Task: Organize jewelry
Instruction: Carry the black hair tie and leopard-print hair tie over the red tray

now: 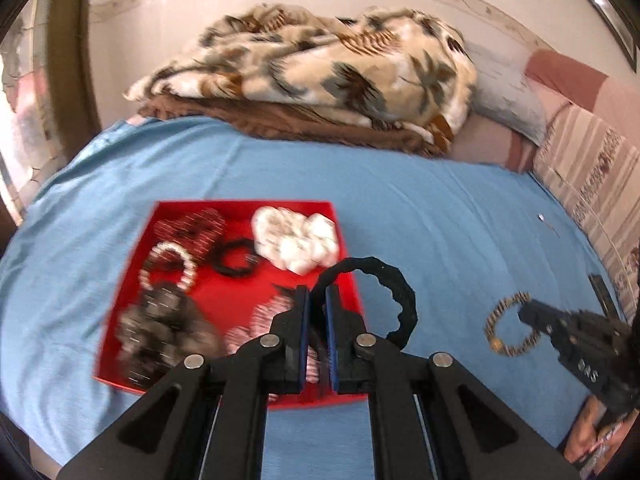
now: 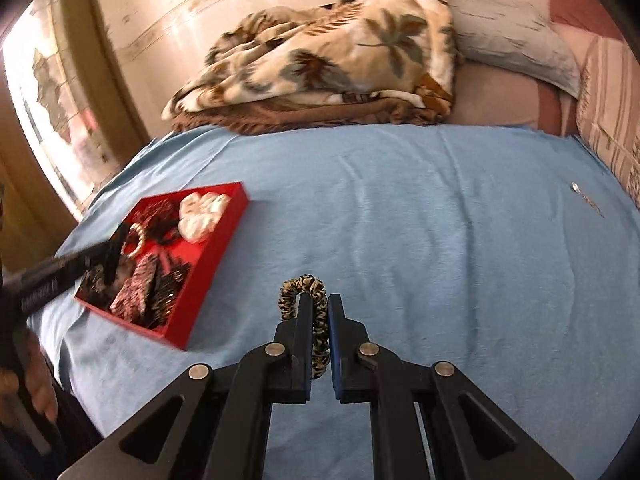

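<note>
A red tray (image 1: 344,236) lies on the blue sheet and holds several scrunchies, among them a white one (image 1: 294,238). My left gripper (image 1: 317,294) is shut on a black scrunchie (image 1: 394,284) and holds it above the tray's right edge. My right gripper (image 2: 320,304) is shut on a leopard-print scrunchie (image 2: 302,286) just above the sheet, right of the tray (image 2: 224,236). In the left wrist view the right gripper (image 1: 524,310) and the leopard-print scrunchie (image 1: 500,316) show at the right.
A folded patterned blanket (image 1: 320,68) and a pillow (image 1: 504,92) lie at the head of the bed. A small metal pin (image 2: 586,196) lies on the blue sheet (image 2: 440,220) at the far right. A striped cushion (image 1: 592,172) borders the right side.
</note>
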